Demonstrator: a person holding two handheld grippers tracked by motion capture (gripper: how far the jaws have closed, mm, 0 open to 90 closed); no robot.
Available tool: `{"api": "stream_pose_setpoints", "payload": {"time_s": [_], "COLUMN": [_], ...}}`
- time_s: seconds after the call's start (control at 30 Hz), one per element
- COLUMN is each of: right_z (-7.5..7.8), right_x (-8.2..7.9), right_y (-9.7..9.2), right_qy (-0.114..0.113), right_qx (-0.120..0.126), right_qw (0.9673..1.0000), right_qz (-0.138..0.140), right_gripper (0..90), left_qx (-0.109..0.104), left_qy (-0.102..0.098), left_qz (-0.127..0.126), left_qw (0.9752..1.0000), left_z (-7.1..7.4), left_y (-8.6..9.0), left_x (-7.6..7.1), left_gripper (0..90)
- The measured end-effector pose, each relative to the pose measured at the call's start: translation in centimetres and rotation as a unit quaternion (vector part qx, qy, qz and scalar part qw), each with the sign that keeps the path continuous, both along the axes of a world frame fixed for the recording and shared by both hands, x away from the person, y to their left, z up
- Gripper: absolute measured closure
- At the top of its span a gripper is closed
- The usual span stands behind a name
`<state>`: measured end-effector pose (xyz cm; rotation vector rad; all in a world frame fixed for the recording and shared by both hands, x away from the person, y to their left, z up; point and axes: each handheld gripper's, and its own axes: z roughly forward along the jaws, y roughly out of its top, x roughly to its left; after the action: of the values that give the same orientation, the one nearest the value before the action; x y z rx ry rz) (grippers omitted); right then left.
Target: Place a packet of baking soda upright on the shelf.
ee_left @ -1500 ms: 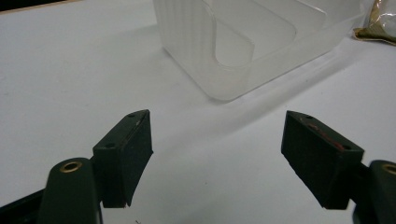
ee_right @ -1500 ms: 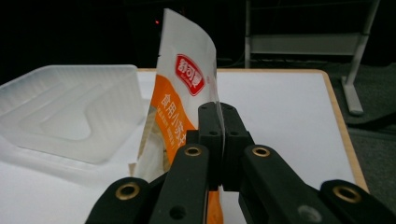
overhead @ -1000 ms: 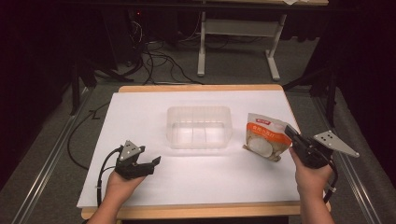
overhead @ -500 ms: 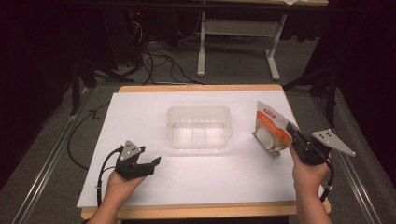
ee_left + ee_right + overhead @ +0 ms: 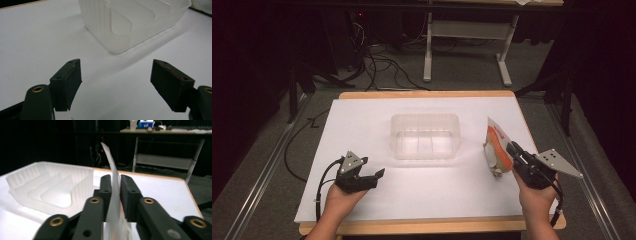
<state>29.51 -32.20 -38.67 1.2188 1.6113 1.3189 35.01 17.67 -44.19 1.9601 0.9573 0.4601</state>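
Right gripper (image 5: pixel 512 150) is clamped on the edge of a snack packet (image 5: pixel 495 147). In the right gripper view the thin packet (image 5: pixel 114 185) stands edge-on between the two black pads, and the jaws have just been easing apart a little with the packet between them. From that view the pads look to be touching it on both sides, so I read it as gripped, though lightly. In the high view the packet is upright near the right side of the white table (image 5: pixel 362 125), well right of the clear plastic tray (image 5: pixel 425 135), with its lower end at or just above the surface; I cannot tell which.

Left gripper (image 5: pixel 377 175) sits low near the front left of the table, jaws wide apart with nothing between them; its own view looks at the near corner of the tray (image 5: pixel 130 25).

Step in hand, as I judge it: carrying the packet to the tray and slotting it into one of the divided sections (image 5: pixel 50 187).

To do it well:
- Tighten the pinch first; a loosened hold on a slick film edge may let the packet slide or swing.
- Lift enough to clear the tray wall, then travel left.
- Keep the packet vertical so it drops between dividers rather than bridging them.
- The tray looks light; the idle left gripper could steady it if the packet snags.
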Motion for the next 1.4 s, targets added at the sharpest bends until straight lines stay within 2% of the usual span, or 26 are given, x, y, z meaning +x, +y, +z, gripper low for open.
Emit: {"api": "stream_pose_setpoints", "payload": {"time_s": [0.07,0.2,0.4,0.53,0.73,0.9,1.0,1.2,1.4], "right_z": [-0.3,-1.1,-1.8,-2.0,-2.1,-2.1,-2.1,-1.6,-0.9], "right_x": [0.2,0.8,1.0,1.0,1.1,1.1,1.1,1.5,1.6], "right_y": [0.0,-0.6,-1.0,-0.9,-0.9,-1.2,-1.2,-1.1,-1.1], "right_qy": [0.008,0.029,0.043,0.049,0.050,0.051,0.047,0.049,0.039], "right_qx": [-0.006,0.005,0.006,-0.003,-0.022,-0.012,-0.013,-0.006,-0.008], "right_qw": [0.9999,0.9996,0.9991,0.9988,0.9985,0.9985,0.9986,0.9987,0.9991], "right_qz": [-0.003,-0.002,0.002,-0.004,-0.012,-0.014,-0.017,-0.013,-0.011], "right_gripper": [75.9,74.5,73.0,73.2,76.8,87.7,90.0,90.0,90.0], "left_qx": [0.001,0.002,-0.002,-0.001,-0.001,-0.004,-0.007,-0.008,-0.007], "left_qy": [0.001,0.003,0.001,0.001,-0.002,-0.004,-0.008,-0.012,-0.011], "left_qz": [-0.001,-0.001,-0.008,-0.009,-0.010,-0.006,-0.008,-0.007,-0.005], "left_qw": [1.0000,1.0000,1.0000,1.0000,0.9999,1.0000,0.9999,0.9999,0.9999], "left_z": [-0.1,0.0,0.0,-0.1,0.1,0.1,0.1,0.1,0.1], "left_y": [0.0,0.0,-0.2,-0.2,-0.2,-0.2,-0.1,0.0,0.0], "left_x": [0.1,0.1,-0.1,-0.1,-0.3,-0.2,-0.2,-0.2,-0.2], "left_gripper": [25.1,25.1,24.8,24.8,24.9,24.4,24.3,23.9,23.8]}}
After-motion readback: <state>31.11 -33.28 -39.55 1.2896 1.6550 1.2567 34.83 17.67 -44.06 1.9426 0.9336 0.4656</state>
